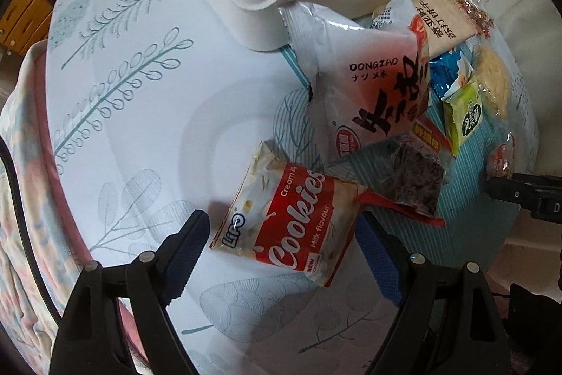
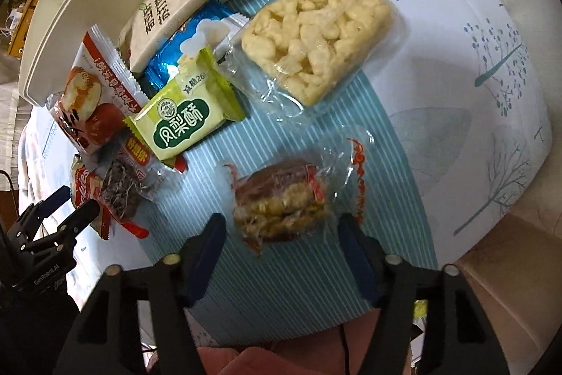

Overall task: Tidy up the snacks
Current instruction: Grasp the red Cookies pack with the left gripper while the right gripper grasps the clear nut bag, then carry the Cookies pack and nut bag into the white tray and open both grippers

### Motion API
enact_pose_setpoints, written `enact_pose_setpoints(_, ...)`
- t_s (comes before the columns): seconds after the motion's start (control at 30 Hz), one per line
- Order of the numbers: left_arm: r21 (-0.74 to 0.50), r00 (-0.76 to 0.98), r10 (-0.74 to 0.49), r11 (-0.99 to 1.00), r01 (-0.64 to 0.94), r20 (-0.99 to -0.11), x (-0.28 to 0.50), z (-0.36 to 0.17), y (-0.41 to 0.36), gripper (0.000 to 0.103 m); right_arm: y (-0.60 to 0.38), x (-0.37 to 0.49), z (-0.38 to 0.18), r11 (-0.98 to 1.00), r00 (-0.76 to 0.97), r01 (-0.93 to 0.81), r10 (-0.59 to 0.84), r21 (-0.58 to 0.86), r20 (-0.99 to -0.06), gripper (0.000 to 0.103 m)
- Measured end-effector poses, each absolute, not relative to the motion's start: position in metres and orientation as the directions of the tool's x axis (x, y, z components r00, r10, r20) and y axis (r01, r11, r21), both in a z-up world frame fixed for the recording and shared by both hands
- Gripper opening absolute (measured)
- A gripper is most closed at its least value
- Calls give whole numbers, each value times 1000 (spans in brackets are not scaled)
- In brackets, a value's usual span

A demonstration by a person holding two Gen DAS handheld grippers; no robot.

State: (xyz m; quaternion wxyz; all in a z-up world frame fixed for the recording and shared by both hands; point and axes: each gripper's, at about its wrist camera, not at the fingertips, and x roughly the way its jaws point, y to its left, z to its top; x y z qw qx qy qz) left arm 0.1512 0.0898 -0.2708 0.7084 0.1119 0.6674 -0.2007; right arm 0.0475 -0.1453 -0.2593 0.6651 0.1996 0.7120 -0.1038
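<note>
A red and white Cookies pack (image 1: 291,224) lies flat on the leaf-print tablecloth (image 1: 140,115). My left gripper (image 1: 284,231) points down over it, open, one finger on each side, pads not pressing. In the right wrist view a nut snack in a clear red-printed wrapper (image 2: 281,202) lies on the blue striped cloth patch (image 2: 281,269). My right gripper (image 2: 281,227) straddles it, open, with a small gap at the left pad. The left gripper (image 2: 75,204) also shows at the lower left of that view. A white bin (image 1: 267,13) holding packets stands behind the pile.
Loose snacks crowd beside the bin: a DONGZAO bag (image 1: 368,86), a green pineapple-cake pack (image 2: 182,122), a blue packet (image 2: 189,44), a clear pack of puffed rice cake (image 2: 316,34), a dark seaweed pack (image 2: 123,192). A quilted bed edge (image 1: 24,199) lies at the left.
</note>
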Motion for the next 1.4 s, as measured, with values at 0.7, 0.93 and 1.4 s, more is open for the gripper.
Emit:
enact_pose_setpoints(0.7, -279, 11, -289, 933, 226, -957, 158, -269, 129, 26, -78, 81, -267, 857, -146, 447, 351, 255, -925, 55)
enact_pose_setpoints(0.93, -336, -19, -336, 938, 90, -942, 150, -276, 147, 18, -43, 103, -250, 873, -150, 363, 401, 327, -904, 55)
enact_pose_setpoints(1.4, -320, -9, -323, 941, -110, -946, 130, -267, 154, 7, -55, 141, -213, 882, -67, 221, 439, 416, -896, 55)
